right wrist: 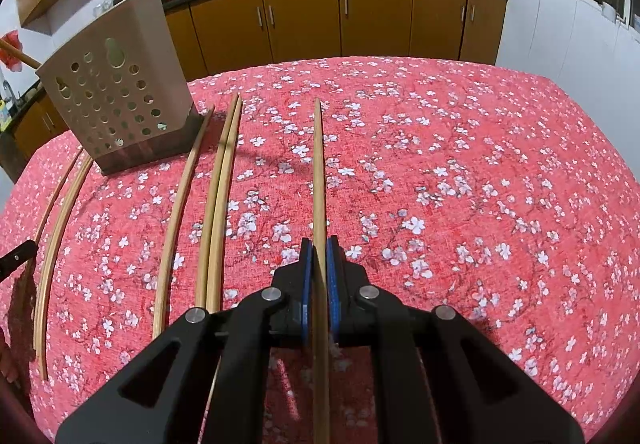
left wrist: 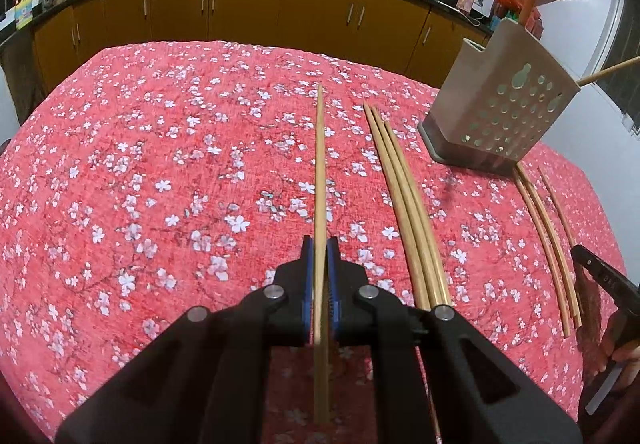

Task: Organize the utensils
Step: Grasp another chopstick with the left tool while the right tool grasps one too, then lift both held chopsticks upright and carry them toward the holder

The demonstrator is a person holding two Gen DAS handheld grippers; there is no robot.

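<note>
Chopsticks: one [left wrist: 320,180] clamped lengthwise in my left tongs [left wrist: 320,256], another [right wrist: 318,180] in my right tongs [right wrist: 319,256], both over the counter [left wrist: 160,164]; either may pivot and miss the holder [left wrist: 504,112].

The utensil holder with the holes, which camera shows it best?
The right wrist view: the utensil holder sits whole on the left, with its perforated face, dark base and an orange handle sticking out. The left wrist view shows the holder too, far right and tilted more by the lens.

No text, label or number is legible anywhere.
</note>
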